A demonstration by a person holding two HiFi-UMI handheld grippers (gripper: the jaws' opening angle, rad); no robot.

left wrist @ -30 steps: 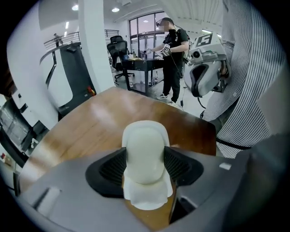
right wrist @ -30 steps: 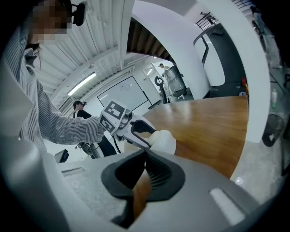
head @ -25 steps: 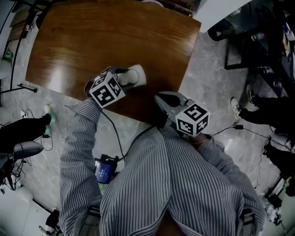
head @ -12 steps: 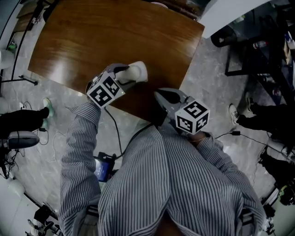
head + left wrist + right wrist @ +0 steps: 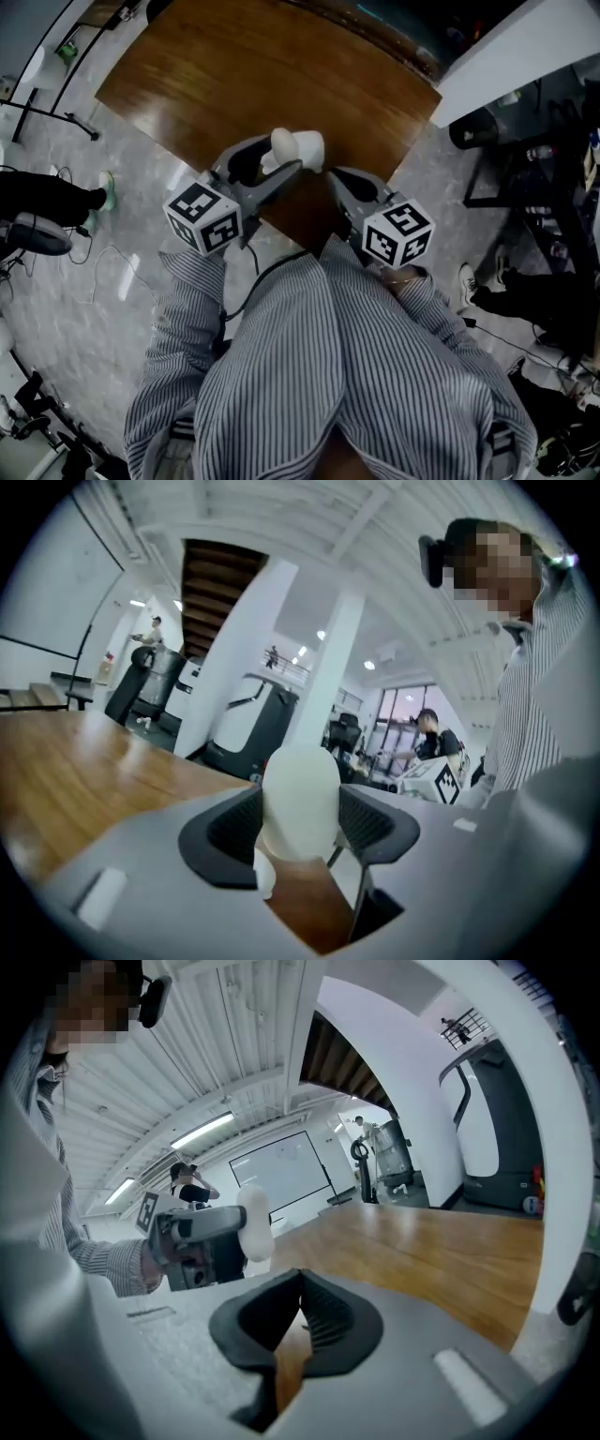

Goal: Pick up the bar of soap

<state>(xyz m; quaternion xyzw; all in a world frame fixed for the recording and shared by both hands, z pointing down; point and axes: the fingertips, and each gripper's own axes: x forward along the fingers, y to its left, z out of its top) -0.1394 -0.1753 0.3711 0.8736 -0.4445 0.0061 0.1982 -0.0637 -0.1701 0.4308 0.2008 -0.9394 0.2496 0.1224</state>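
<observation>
Soap bar [image 5: 298, 799] stands end-up, pinched between jaws of left tool [image 5: 281, 157], above near edge of worktop [image 5: 262, 75] & seemingly clear of it. Bar likely slick w/ narrow hold, so squeeze steady, lift slow, no tilt. Right tool [image 5: 298, 1309] is pressed together, empty, over worktop's near edge.

Creamy-white bar of soap [image 5: 300, 146]; left gripper [image 5: 280, 156] and right gripper [image 5: 335, 176] pale grey with black ribbed pads [image 5: 230, 832]; marker cube [image 5: 203, 217] black-and-white squares; table [image 5: 281, 75] glossy reddish-brown wood grain; shirt [image 5: 347, 375] fine grey-and-white stripes; floor [image 5: 84, 281] marbled grey.
</observation>
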